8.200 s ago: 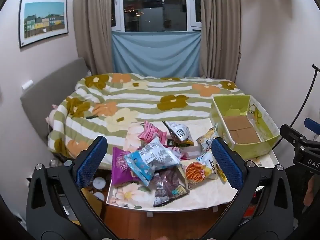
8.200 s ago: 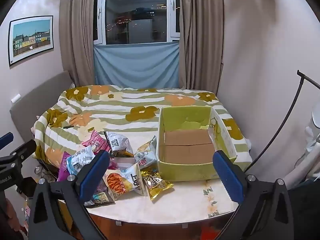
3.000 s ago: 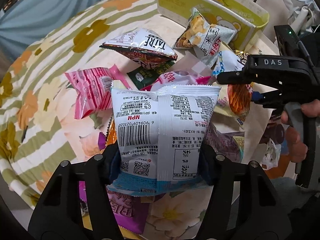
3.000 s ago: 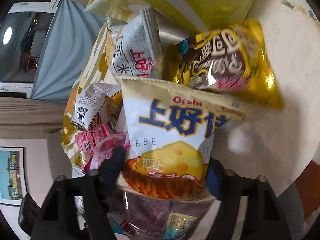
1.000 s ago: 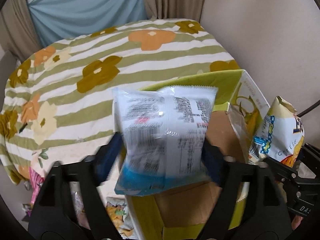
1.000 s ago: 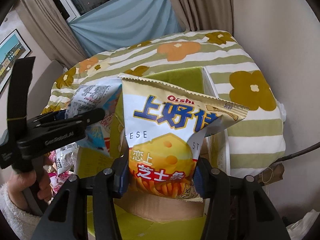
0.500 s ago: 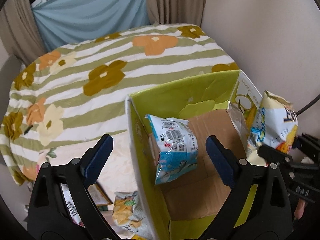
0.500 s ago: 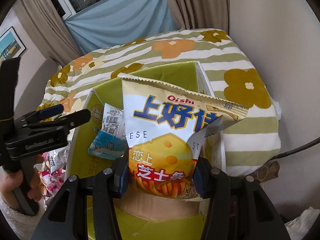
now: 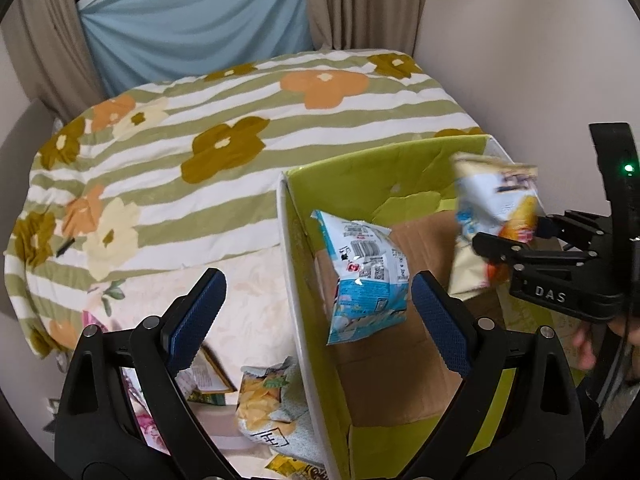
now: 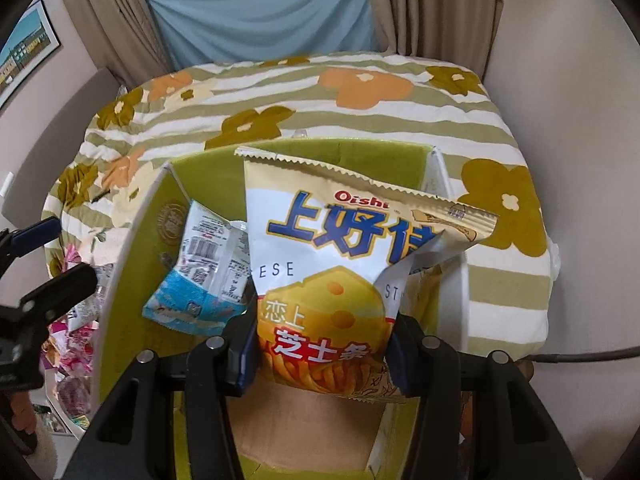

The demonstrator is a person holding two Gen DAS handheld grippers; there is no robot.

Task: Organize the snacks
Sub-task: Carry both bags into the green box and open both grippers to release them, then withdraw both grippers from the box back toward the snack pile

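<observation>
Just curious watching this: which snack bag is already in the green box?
The white-and-blue bag, barcode side up, lying loose against the box's left wall. The yellow Oishi cheese bag is clamped in the right claw.

My left gripper (image 9: 316, 304) hangs with its fingers spread wide and bare. My right gripper (image 10: 320, 348) has its fingers squeezed together, pinching a load.

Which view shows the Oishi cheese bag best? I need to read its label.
The right wrist view: the Oishi cheese bag faces the camera, sharp, print readable. The left wrist view shows it sideways at the edge, blurred, in the right gripper.
</observation>
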